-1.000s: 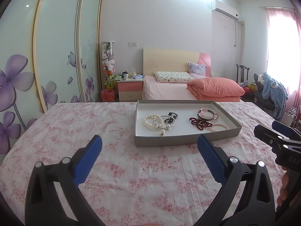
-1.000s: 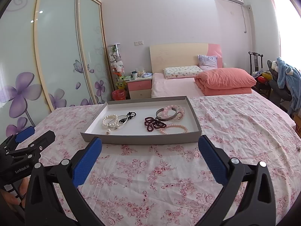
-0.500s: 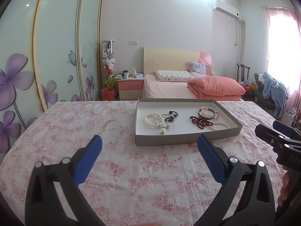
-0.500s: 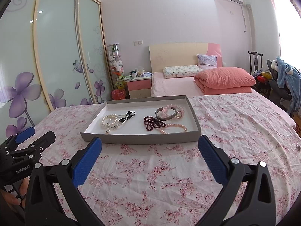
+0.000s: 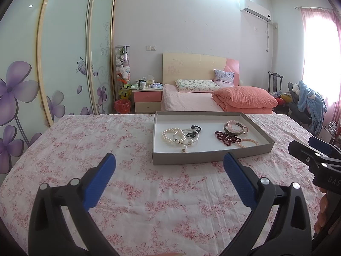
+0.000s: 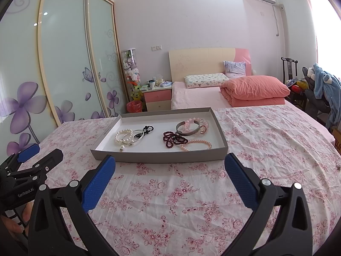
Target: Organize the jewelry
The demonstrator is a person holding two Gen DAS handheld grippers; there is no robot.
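A shallow grey tray (image 5: 213, 156) (image 6: 159, 157) lies on the pink floral cloth. Inside it sit a white pearl bracelet (image 5: 170, 136) (image 6: 122, 136), a silver bangle (image 5: 187, 137) (image 6: 134, 141), black beads (image 5: 195, 129) (image 6: 147, 130), dark red beads (image 5: 226, 137) (image 6: 172, 139), a metal cuff with pink beads (image 5: 234, 127) (image 6: 191, 127) and a pink pearl strand (image 5: 248, 143) (image 6: 196, 145). My left gripper (image 5: 169, 171) hovers open in front of the tray's left part. My right gripper (image 6: 170, 171) hovers open before its near wall. Both are empty.
The floral cloth (image 6: 266, 140) spreads wide around the tray. Behind stand a pink bed (image 5: 191, 102), a nightstand (image 5: 147, 100) and wardrobe doors (image 5: 64, 64). A chair with clothes (image 5: 307, 102) is at right. A hand (image 6: 12, 224) holds the left gripper's handle.
Both views have shifted slightly: the tray sits a little higher and nearer in the frames. Both grippers stay open and empty.
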